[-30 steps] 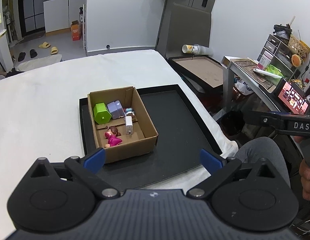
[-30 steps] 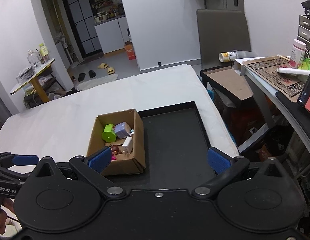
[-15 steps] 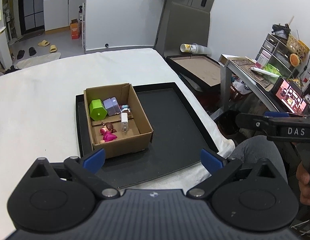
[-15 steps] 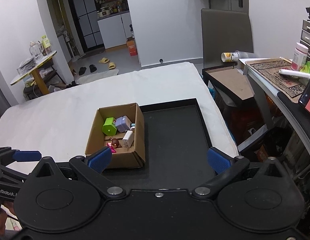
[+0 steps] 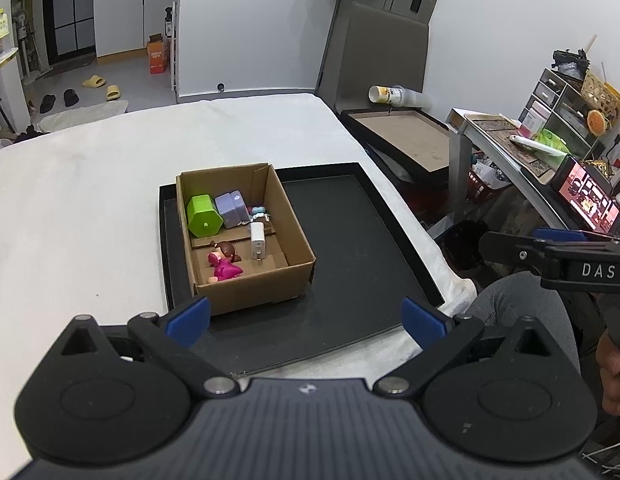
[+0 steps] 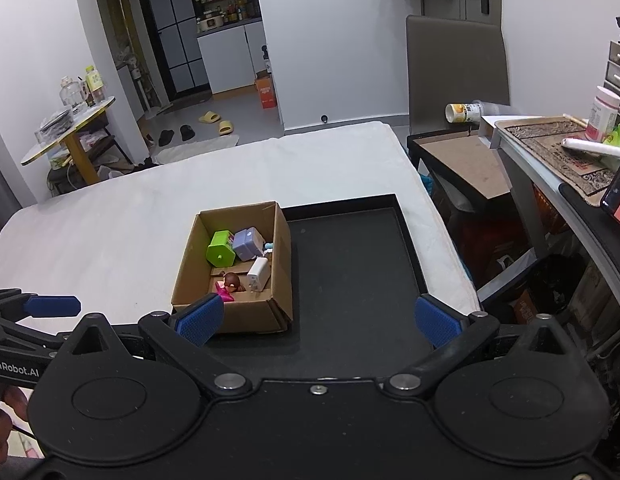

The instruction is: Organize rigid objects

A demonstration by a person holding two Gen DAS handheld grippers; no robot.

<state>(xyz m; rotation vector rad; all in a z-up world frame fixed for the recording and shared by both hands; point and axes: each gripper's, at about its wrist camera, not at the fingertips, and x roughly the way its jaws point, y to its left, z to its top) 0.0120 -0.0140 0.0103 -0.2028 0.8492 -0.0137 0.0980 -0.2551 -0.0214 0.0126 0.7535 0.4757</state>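
Note:
An open cardboard box (image 5: 246, 292) (image 6: 284, 248) stands at the left end of a black tray (image 5: 361, 248) (image 6: 349, 264) on the white table. Inside lie a green block (image 5: 204, 216) (image 6: 221, 247), a lavender block (image 5: 231, 210) (image 6: 248, 243), a white charger (image 5: 258, 240) (image 6: 258, 274) and a pink doll (image 5: 224, 264) (image 6: 229, 285). My left gripper (image 5: 306, 318) hangs open, well back above the tray's near edge, holding nothing. My right gripper (image 6: 315, 322) is also open and empty, raised above the tray's near side.
The white-covered table (image 5: 90, 184) stretches left and far. A grey chair (image 6: 455, 68), a second tray lined with cardboard (image 5: 405, 140) and a cluttered desk (image 6: 549, 144) stand to the right. A person's knee (image 5: 517, 304) lies at the right table edge.
Both grippers have pulled back and risen a little, so the box and tray sit farther off in view. Both stayed open and empty.

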